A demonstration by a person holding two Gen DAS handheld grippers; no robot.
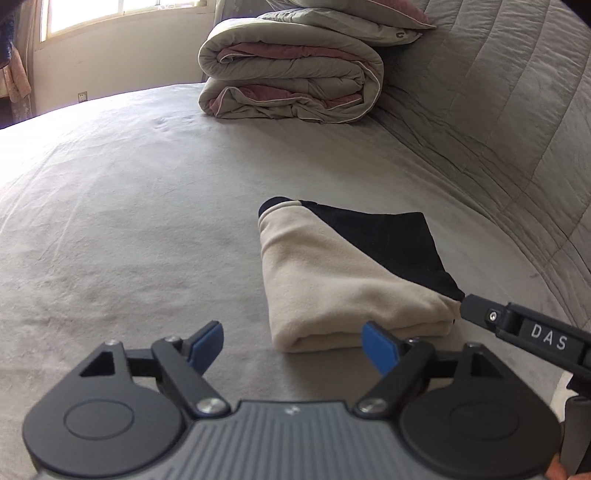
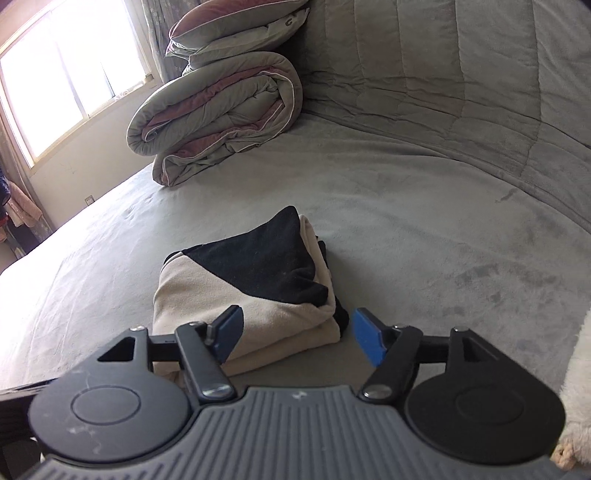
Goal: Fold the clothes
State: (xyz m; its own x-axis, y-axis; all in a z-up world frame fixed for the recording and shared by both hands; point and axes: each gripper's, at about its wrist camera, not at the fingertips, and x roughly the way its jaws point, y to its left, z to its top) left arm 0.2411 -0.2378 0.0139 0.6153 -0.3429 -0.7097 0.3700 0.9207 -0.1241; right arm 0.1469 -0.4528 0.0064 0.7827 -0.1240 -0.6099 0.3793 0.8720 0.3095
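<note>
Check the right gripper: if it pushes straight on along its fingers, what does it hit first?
Most likely the folded cream-and-black garment, at its near right corner. The right gripper is open, nothing between its pads, with that corner just ahead. Depth is unclear; it may reach the grey bedspread beside it.

Folded garment (image 2: 236,295): soft matt fleece, cream and black; bed sheet (image 1: 129,229): matt grey cloth; gripper pads (image 1: 207,345): blue, smooth.

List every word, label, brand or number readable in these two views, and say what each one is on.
"DAS": white letters on the black finger of the right hand-held gripper, seen in the left wrist view.
A small dark mark, perhaps a "C", on the pillow atop the rolled duvet: too small to read for certain.
Nothing readable on the folded garment or the left hand-held gripper.
</note>
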